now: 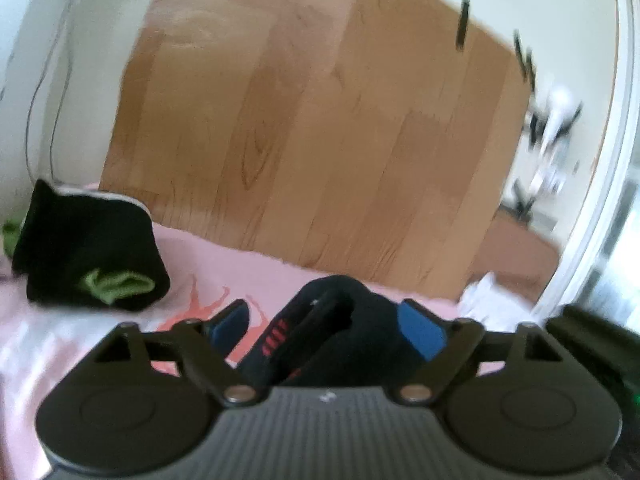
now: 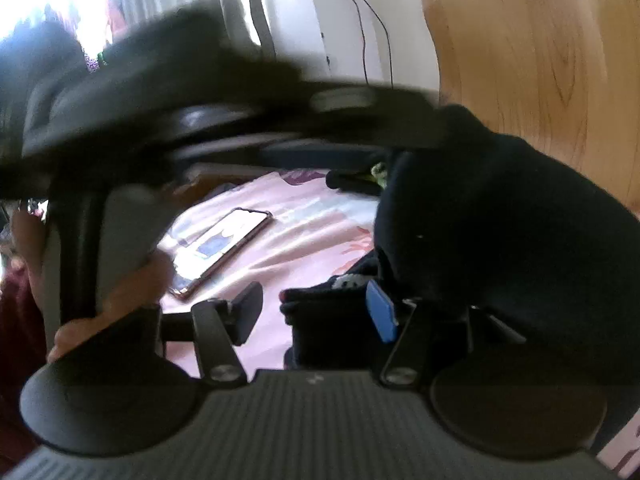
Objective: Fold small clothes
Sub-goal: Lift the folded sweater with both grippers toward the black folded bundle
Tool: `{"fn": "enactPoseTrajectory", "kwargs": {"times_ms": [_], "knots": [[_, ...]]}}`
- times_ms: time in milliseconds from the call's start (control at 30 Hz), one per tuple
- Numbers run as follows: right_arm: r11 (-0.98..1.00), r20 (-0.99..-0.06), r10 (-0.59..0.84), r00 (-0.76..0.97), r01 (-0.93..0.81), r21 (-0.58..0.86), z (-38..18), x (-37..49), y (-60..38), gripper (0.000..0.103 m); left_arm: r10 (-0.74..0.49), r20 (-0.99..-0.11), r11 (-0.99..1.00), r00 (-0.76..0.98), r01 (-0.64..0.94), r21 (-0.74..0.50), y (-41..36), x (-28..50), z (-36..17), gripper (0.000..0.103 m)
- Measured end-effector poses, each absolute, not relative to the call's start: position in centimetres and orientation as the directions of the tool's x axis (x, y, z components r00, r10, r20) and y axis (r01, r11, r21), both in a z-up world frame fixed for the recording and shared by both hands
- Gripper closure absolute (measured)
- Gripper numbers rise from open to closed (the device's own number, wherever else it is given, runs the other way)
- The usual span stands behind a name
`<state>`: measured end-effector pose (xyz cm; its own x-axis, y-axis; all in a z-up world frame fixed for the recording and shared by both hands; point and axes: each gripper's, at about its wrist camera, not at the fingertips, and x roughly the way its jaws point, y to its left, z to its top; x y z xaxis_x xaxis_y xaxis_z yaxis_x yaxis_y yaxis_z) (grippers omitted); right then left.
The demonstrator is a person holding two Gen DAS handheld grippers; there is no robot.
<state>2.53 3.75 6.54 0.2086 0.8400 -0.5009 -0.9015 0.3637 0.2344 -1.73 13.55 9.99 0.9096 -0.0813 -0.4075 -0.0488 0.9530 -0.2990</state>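
One phone; two sock bundles.

A black sock with red stripes sits low in the centre of the left wrist view, bunched and folded over itself, its rounded upper edge standing up from the pink bedding. In the right wrist view a dark garment fills the right half of the frame — a large black mound, too blurred to name. At the left edge of the left wrist view lies a folded black bundle with a green piece tucked at its lower front — lying flat.
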Motion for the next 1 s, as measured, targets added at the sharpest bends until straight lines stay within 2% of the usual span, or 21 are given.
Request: {"fn": "enactPoseTrajectory", "kwargs": {"times_ms": [33,67,100,167,267,333,400,433,500,533,600,733,867,900,967,1000], "knots": [[0.366,-0.497,0.841,0.213,-0.900,0.235,6.7,2.2,3.4,0.046,-0.065,-0.448,0.961,0.891,-0.065,-0.269,13.3,-0.4,9.8,0.034],[0.366,-0.488,0.846,0.213,-0.898,0.243,7.0,1.8,2.7,0.045,-0.071,-0.482,0.958,0.874,-0.074,-0.276,13.6,0.5,9.4,0.046],[0.365,-0.483,0.849,0.216,-0.900,0.240,7.3,1.4,1.8,0.046,-0.095,-0.511,0.948,0.854,-0.079,-0.308,14.1,1.3,9.0,0.051],[0.375,-0.458,0.856,0.240,-0.898,0.230,8.3,0.5,-0.5,0.046,-0.150,-0.530,0.918,0.834,-0.081,-0.388,15.6,1.9,8.6,0.053],[0.439,-0.377,0.866,0.328,-0.860,0.261,10.7,1.0,-3.6,0.049,-0.191,-0.509,0.906,0.840,-0.049,-0.420,16.4,1.8,8.8,0.053],[0.517,-0.351,0.841,0.412,-0.805,0.291,12.2,2.8,-4.1,0.065,-0.198,-0.515,0.906,0.834,-0.045,-0.421,16.1,2.3,8.5,0.054],[0.576,-0.374,0.805,0.459,-0.755,0.313,12.6,5.2,-3.6,0.072,-0.198,-0.529,0.909,0.825,-0.047,-0.414,15.9,2.9,8.3,0.056],[0.588,-0.409,0.794,0.450,-0.740,0.327,12.3,6.4,-3.3,0.072,-0.196,-0.542,0.912,0.817,-0.051,-0.406,15.7,3.3,8.1,0.057],[0.589,-0.498,0.776,0.387,-0.725,0.356,10.0,9.0,-1.3,0.078,-0.172,-0.588,0.923,0.790,-0.080,-0.377,15.7,4.1,7.5,0.067],[0.577,-0.515,0.781,0.352,-0.723,0.381,8.5,10.1,-0.4,0.086,-0.152,-0.625,0.930,0.766,-0.102,-0.352,15.8,4.9,6.7,0.071],[0.590,-0.525,0.772,0.359,-0.713,0.379,7.6,10.9,0.7,0.091,-0.143,-0.664,0.928,0.734,-0.135,-0.348,16.3,6.4,4.2,0.068],[0.615,-0.558,0.734,0.388,-0.728,0.303,8.2,10.4,2.3,0.091,-0.157,-0.657,0.907,0.738,-0.157,-0.392,17.0,6.6,3.7,0.067],[0.624,-0.552,0.729,0.406,-0.726,0.290,8.1,10.1,1.6,0.091,-0.132,-0.648,0.924,0.750,-0.143,-0.355,16.4,5.8,3.9,0.064],[0.627,-0.548,0.723,0.420,-0.732,0.267,8.0,10.2,1.6,0.090,-0.126,-0.649,0.923,0.750,-0.151,-0.353,16.4,5.6,4.2,0.059],[0.626,-0.526,0.724,0.446,-0.746,0.229,7.9,9.6,1.5,0.083,-0.101,-0.671,0.910,0.734,-0.205,-0.361,17.1,4.7,4.8,0.024],[0.623,-0.514,0.728,0.454,-0.752,0.217,8.1,9.2,1.5,0.076,-0.113,-0.658,0.899,0.744,-0.206,-0.387,17.6,4.1,5.1,0.022]]}}
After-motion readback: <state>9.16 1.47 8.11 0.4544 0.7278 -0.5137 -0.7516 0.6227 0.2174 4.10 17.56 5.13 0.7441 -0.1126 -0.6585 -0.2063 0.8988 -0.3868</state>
